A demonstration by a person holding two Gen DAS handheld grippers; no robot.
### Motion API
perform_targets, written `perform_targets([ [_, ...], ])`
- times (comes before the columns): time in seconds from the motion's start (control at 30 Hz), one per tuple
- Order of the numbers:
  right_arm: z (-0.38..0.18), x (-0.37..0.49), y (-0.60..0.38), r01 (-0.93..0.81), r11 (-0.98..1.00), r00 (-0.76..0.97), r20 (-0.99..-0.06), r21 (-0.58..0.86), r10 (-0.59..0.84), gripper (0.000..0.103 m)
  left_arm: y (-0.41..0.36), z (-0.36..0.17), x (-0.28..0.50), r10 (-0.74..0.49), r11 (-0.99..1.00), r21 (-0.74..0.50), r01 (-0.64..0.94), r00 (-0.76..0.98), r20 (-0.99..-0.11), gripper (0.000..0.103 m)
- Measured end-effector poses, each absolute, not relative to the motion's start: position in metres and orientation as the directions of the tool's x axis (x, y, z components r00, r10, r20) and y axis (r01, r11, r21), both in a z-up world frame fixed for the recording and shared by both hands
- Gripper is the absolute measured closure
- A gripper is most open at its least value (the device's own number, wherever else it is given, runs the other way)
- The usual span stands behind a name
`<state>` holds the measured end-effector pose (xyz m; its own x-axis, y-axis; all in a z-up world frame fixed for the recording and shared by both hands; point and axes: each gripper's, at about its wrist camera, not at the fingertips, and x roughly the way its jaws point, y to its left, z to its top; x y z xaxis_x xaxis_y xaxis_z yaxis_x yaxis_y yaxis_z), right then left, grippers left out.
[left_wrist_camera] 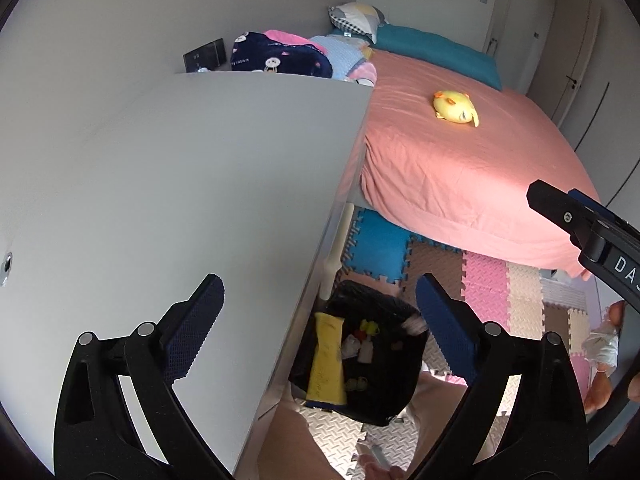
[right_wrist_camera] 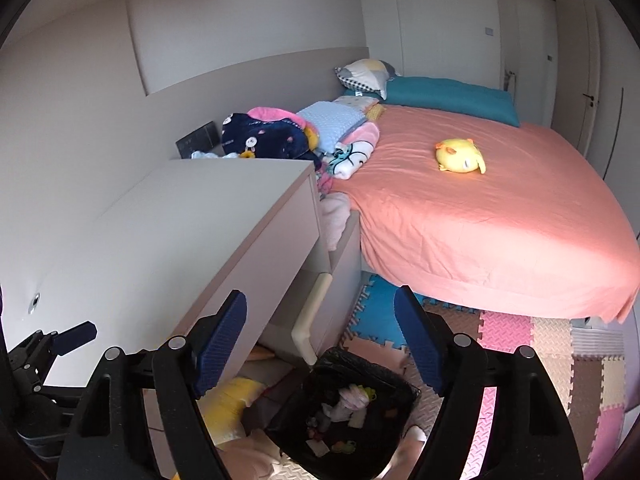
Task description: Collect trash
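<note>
Left gripper (left_wrist_camera: 320,312) wide apart, nothing between the pads, hanging over the desk (left_wrist_camera: 168,184) edge with the bin (left_wrist_camera: 362,354) below at 6 o'clock of the left wrist view. Right gripper (right_wrist_camera: 320,332) apart too, empty, poised above the same bin (right_wrist_camera: 348,408), seen at 6 o'clock in the right wrist view.

Bin lined in black, standing on the foam mat (left_wrist_camera: 488,280) beside the desk leg (right_wrist_camera: 310,320). Inside: a yellow wrapper (left_wrist_camera: 328,364) leaning against the left wall, plus small white, red and yellow scraps (right_wrist_camera: 352,398) on the bottom. Exact make of the scraps too small to tell.

Bed (left_wrist_camera: 460,160) in pink sheet at 2 o'clock, yellow plush (left_wrist_camera: 456,107) lying on it, teal pillow (left_wrist_camera: 436,54) near the headboard. Folded blankets (right_wrist_camera: 280,136) piled at 12 o'clock behind the desk.

Right gripper's arm showing at 3 o'clock in the left view; left gripper's finger (right_wrist_camera: 74,336) at 9 o'clock in the right view.
</note>
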<state>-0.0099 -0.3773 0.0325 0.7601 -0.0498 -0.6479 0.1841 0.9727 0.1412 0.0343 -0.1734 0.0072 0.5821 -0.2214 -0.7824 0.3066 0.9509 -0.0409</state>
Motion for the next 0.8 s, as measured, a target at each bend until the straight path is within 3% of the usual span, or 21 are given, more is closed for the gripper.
perform_targets([
  [0.8,0.027,-0.0101,-0.3812,0.185,0.972,0.756,-0.653,0.147,-0.045,0.026,-0.1731,0.0086,0.0288,-0.214,0.955,-0.036,0.296,0.595,-0.775,0.01],
])
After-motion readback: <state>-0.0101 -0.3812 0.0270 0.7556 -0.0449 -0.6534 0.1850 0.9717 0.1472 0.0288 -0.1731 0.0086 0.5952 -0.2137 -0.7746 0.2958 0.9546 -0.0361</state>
